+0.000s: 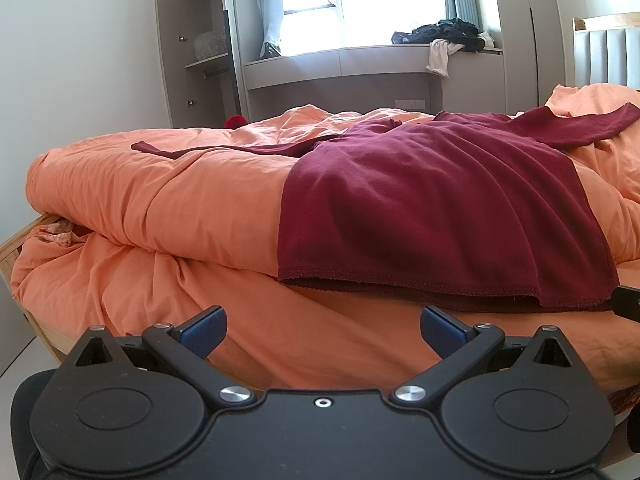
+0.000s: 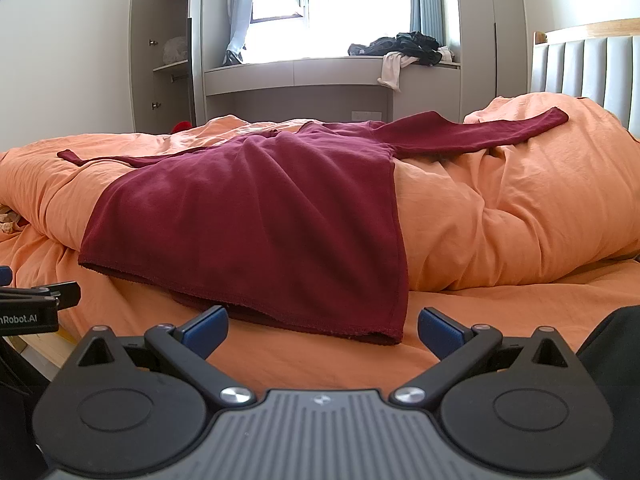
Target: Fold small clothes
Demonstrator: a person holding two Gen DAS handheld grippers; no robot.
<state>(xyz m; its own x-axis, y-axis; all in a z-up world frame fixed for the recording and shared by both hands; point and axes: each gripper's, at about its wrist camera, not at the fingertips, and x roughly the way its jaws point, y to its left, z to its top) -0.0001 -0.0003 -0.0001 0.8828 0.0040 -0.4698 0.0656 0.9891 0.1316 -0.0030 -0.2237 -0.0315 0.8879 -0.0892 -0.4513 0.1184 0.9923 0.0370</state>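
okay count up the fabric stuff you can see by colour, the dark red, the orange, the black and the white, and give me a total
Dark red: 1, the long-sleeved top spread flat on the bed.
Orange: 1, the duvet under it.
Black: 1, the heap of clothes on the window ledge; separate pieces cannot be told apart.
White: 1, the garment hanging off that ledge.
Total: 4

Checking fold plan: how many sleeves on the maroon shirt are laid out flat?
2. One sleeve stretches left across the orange duvet; the other sleeve runs right, up toward the headboard. Both are fully visible on the maroon shirt.
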